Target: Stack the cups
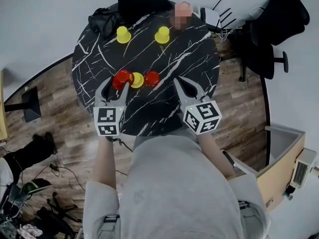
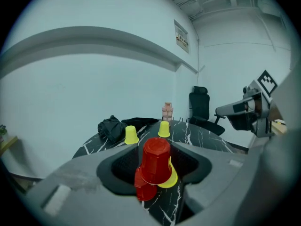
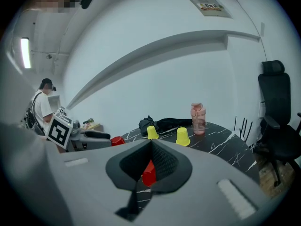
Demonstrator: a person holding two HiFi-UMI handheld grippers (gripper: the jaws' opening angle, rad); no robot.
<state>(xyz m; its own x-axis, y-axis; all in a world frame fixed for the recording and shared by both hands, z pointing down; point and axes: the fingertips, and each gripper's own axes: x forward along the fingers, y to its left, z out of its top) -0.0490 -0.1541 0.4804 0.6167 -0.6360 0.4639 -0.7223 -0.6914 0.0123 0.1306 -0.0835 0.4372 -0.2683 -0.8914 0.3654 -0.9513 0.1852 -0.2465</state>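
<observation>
A: Step in hand?

B: Setting down an upper cup, by my reading. The left gripper (image 1: 115,85) is released, with its jaws wide either side of the top red cup (image 2: 156,160) and the pads clear of it. That cup is upside down and slightly tilted. It appears to rest on the lower red cup (image 2: 144,188) and the yellow cup (image 2: 170,179), just 6 o'clock of the table (image 1: 199,59) centre. The end red cup (image 1: 152,78) is at the yellow cup's 3 o'clock. The right gripper (image 1: 178,80) is clenched on nothing.

A: Next move?

B: Back the left gripper out toward 6 o'clock without brushing the top cup. Then fetch the left spare cup (image 1: 123,34) at 11 o'clock and the right spare cup (image 1: 162,34) at 1 o'clock.

A: Writing?

B: The wall sign (image 2: 181,37) has print too small to read. The cups show no brand.
</observation>
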